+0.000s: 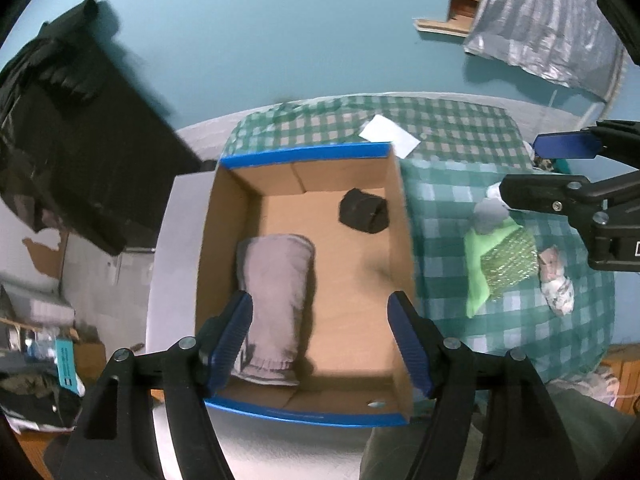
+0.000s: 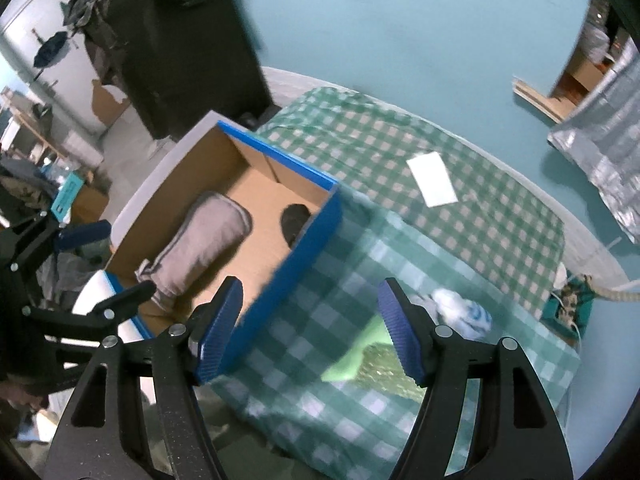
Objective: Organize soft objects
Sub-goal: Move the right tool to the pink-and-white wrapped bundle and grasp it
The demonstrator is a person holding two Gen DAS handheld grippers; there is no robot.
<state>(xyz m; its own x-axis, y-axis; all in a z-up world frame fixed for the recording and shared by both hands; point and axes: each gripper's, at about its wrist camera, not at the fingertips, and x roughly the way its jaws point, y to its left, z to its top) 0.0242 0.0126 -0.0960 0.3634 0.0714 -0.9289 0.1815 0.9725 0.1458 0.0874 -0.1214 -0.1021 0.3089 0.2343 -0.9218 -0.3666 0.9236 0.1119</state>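
Note:
A blue-rimmed cardboard box [image 1: 304, 154] sits on a table with a green checked cloth [image 1: 440, 120]. Inside lie a rolled grey towel [image 1: 276, 280] and a small black soft item [image 1: 364, 210]. My left gripper [image 1: 320, 340] is open and empty above the box's near end. To the right of the box lie a bright green cloth [image 1: 478, 276], a green glittery item [image 1: 510, 264], a grey sock [image 1: 490, 216] and a patterned bundle [image 1: 556, 284]. My right gripper [image 2: 310, 328] is open and empty, above the cloth between the box [image 2: 288, 264] and the green cloth [image 2: 348, 364].
A white paper [image 1: 390, 134] lies on the cloth behind the box. A black cabinet [image 1: 80, 140] stands at the left. A silver sheet [image 1: 540, 20] hangs at the back right. Clutter fills the floor at the left. A white and blue soft item [image 2: 464, 312] lies near the green cloth.

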